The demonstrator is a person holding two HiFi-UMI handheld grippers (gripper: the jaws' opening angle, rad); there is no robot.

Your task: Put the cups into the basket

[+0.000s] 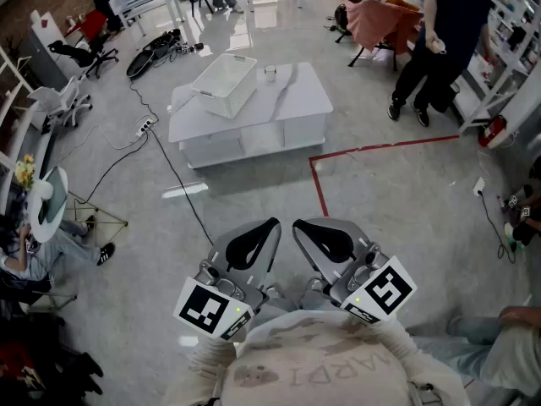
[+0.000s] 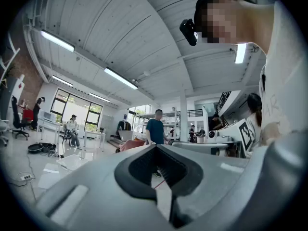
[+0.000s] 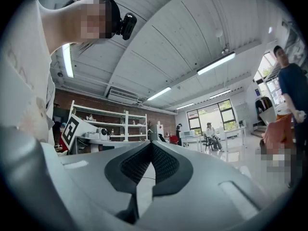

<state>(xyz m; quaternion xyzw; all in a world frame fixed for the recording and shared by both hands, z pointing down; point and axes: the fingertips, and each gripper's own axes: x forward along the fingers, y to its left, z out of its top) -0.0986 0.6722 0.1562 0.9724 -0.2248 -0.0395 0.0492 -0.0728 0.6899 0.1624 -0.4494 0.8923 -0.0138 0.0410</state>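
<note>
A white low table (image 1: 296, 100) stands some way off across the grey floor. On it sits a white plastic basket (image 1: 224, 83), tilted, with a small clear cup (image 1: 270, 74) just to its right. Both grippers are held close to the person's chest, far from the table. My left gripper (image 1: 269, 227) and right gripper (image 1: 300, 227) point forward side by side, tips almost touching each other. In the left gripper view the jaws meet at the tip of the left gripper (image 2: 156, 147), holding nothing; the basket (image 2: 72, 161) shows far off. The right gripper (image 3: 150, 144) is likewise shut on nothing.
A person in dark clothes (image 1: 439, 32) stands at the far right by shelves. A red tape line (image 1: 372, 148) marks the floor right of the table. A black cable (image 1: 173, 172) runs from a power strip (image 1: 144, 126) toward me. Office chairs (image 1: 63, 100) stand at the left.
</note>
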